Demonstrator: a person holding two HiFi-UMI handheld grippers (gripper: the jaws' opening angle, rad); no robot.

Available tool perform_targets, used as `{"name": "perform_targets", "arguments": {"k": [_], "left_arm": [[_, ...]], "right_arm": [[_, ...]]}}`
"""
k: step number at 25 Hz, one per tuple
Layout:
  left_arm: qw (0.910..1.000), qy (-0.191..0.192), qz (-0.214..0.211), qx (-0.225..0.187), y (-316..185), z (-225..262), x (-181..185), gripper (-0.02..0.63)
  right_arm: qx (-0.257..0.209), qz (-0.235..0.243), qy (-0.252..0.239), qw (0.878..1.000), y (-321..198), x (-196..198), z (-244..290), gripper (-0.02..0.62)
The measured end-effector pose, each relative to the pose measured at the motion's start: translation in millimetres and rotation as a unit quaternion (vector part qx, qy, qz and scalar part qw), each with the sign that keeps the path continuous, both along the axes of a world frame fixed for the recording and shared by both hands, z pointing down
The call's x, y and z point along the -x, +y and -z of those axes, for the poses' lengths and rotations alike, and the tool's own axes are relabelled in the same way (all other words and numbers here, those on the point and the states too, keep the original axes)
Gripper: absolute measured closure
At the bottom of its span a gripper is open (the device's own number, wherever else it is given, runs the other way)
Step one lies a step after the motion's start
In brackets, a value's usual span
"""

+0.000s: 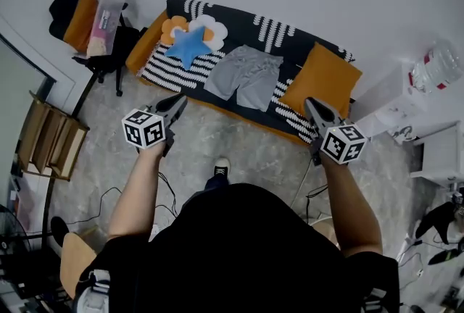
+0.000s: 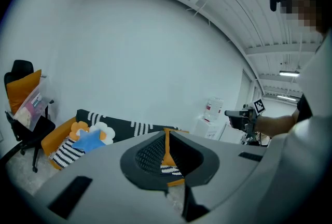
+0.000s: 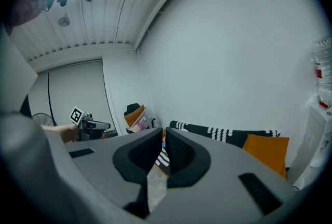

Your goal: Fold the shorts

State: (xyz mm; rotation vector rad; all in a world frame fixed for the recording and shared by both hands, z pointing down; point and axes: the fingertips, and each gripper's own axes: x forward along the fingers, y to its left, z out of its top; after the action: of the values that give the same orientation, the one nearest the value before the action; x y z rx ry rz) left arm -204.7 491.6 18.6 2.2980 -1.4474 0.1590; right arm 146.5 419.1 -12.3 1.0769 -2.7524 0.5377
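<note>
Grey shorts lie spread flat on the seat of a black sofa with white stripes, waistband toward the backrest. My left gripper hangs in the air above the floor, short of the sofa's front edge and left of the shorts. Its jaws are shut with nothing in them. My right gripper hovers over the sofa's front edge, right of the shorts. It is also shut and empty. Both jaw blocks hide the shorts in the gripper views.
An orange pillow lies right of the shorts; a blue star cushion and a flower cushion lie left. A black chair stands far left, a wooden rack below it. A white cabinet with a water bottle is right.
</note>
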Motion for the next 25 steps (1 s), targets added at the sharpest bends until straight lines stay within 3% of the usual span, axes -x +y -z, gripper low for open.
{"name": "perform_targets", "arguments": {"k": [15, 25], "left_arm": [[0.9991, 0.013, -0.027, 0.031, -135, -35, 55, 0.565], [0.9984, 0.014, -0.049, 0.026, -215, -39, 104, 0.565]], "right_arm": [[-0.004, -0.012, 0.039, 0.999, -118, 59, -14, 0.557], [-0.005, -0.042, 0.055, 0.998, -179, 99, -20, 0.552]]}}
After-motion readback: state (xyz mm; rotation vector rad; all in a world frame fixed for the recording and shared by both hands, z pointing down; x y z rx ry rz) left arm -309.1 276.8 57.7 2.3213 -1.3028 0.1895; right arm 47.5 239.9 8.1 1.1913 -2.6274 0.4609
